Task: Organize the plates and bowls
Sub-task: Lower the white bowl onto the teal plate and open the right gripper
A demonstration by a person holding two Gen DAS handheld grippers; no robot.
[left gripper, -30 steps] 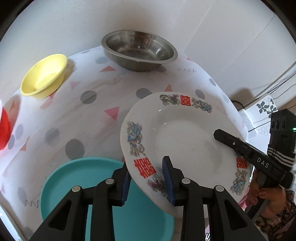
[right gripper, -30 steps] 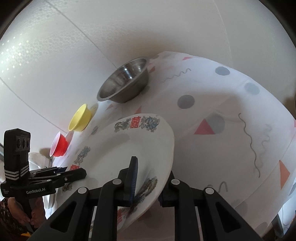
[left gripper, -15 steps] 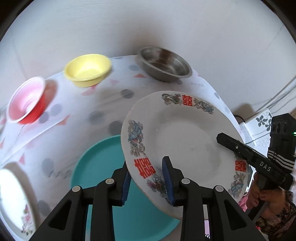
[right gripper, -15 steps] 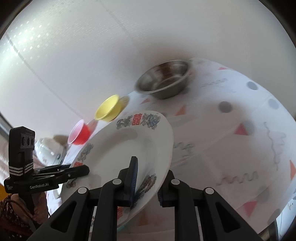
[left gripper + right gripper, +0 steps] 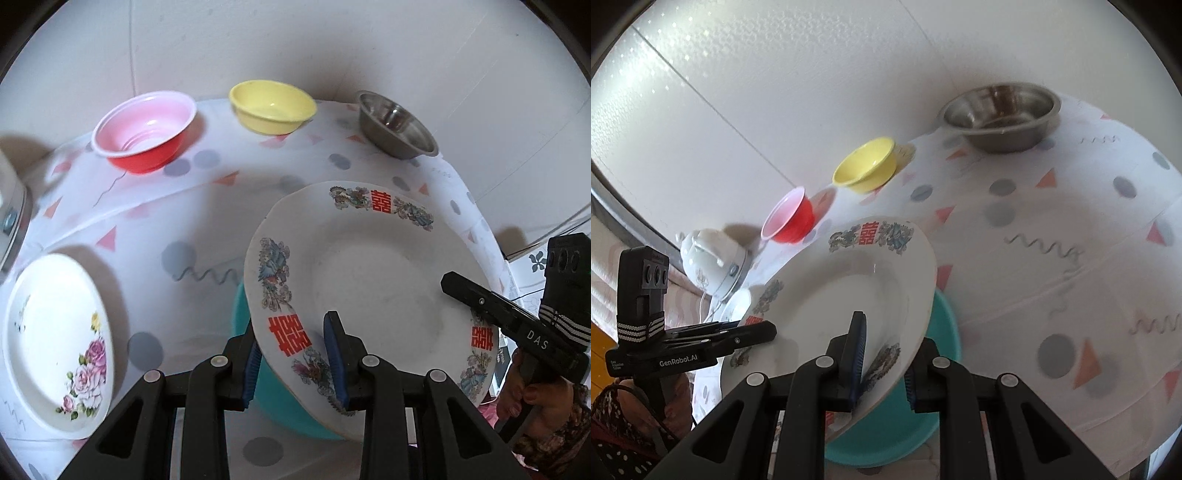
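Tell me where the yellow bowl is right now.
On the table by the wall, the yellow bowl sits between the red bowl and the steel bowl.

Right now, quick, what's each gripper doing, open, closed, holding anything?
Left gripper: shut on the white plate with red characters, clamping its near rim.
Right gripper: shut on the same plate's opposite rim.

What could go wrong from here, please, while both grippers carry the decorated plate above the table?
The decorated plate is tilted and pinched only at opposite rim edges by the left gripper and right gripper; uneven motion might let it slip. It hangs over the teal plate, so a drop could chip both.
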